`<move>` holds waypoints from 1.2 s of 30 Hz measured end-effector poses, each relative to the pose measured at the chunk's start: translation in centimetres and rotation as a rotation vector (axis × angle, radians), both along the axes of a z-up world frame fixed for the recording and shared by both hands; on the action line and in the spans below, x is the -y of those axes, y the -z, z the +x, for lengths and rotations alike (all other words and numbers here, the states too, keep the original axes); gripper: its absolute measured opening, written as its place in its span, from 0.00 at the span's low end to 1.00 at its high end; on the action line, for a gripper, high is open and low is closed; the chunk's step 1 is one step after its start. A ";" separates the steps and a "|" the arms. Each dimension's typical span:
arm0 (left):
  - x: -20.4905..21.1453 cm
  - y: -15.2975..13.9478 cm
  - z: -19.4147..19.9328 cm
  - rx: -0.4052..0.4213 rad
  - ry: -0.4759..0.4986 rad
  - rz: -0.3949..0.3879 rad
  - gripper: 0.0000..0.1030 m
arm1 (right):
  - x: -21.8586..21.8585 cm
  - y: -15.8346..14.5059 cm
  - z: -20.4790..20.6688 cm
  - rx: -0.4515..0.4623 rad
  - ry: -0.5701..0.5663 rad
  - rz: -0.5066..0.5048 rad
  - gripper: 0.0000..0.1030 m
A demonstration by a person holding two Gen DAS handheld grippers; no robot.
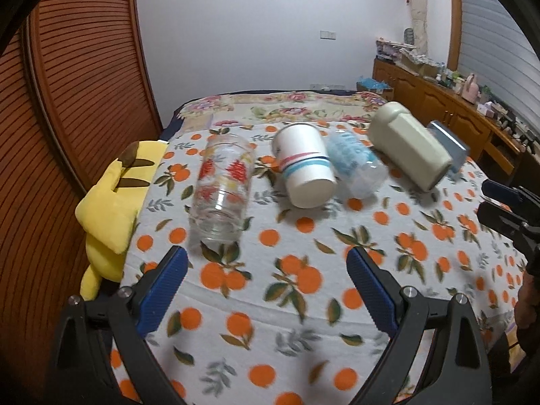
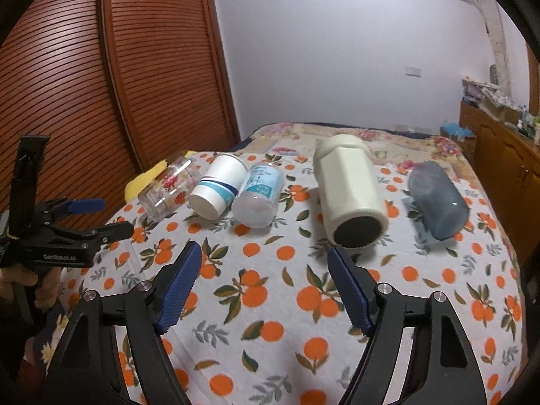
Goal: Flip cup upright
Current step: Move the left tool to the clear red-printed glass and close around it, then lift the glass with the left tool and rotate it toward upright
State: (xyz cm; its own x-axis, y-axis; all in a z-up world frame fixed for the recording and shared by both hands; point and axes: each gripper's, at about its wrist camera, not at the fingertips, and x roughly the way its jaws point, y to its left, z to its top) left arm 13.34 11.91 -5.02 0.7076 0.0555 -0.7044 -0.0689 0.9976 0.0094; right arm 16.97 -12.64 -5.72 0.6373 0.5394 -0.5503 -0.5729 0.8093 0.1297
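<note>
So nothing is grabbed yet, this looks like the approach stage to me. Nearest the cameras, both grippers hang over the bed's orange-print cloth [image 1: 287, 303] with their blue pads spread wide and nothing between them. The left gripper [image 1: 266, 263] sits just short of the floral glass tumbler [image 1: 221, 189], the right gripper [image 2: 265, 266] just short of the cream ceramic cup [image 2: 349, 195]. Neither one touches anything.

Past the pads there's a row of five things lying on their sides. From the left: the tumbler, a white paper cup [image 1: 303, 165] with pink and blue stripes, a clear plastic bottle [image 1: 354, 165] with a blue label that's touching the paper cup, then the cream cup a bit apart, and last a blue-grey tumbler [image 2: 437, 199] off to the right. All of them point their bases toward the cameras, mouths away. A yellow plush toy [image 1: 111, 202] sits at the bed's left edge beside the glass.

Which cup is "the" cup I honestly can't tell, since several would qualify. My guess is the next move means picking one, dropping the pads around its sidewall, closing gently, then rotating the wrist so the base ends up down. The paper one would crush easily, and the glass might roll on that soft bedding.
</note>
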 end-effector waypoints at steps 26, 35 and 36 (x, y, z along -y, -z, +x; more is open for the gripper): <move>-5.1 2.9 12.1 -0.180 -0.017 -0.011 0.75 | -2.4 1.6 4.0 -0.040 -0.041 -0.077 0.75; -5.7 3.7 12.0 -0.193 -0.027 -0.047 0.57 | -2.0 1.8 3.2 -0.029 -0.035 -0.083 0.75; -5.6 3.6 11.5 -0.185 -0.028 -0.049 0.57 | -1.9 1.9 3.2 -0.028 -0.035 -0.078 0.75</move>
State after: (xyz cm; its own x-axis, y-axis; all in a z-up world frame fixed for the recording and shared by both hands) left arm 24.84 17.53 -8.60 0.5646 0.0357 -0.8246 -0.0981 0.9949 -0.0241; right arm 20.15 -10.71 -7.59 0.6030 0.5155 -0.6088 -0.5979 0.7973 0.0829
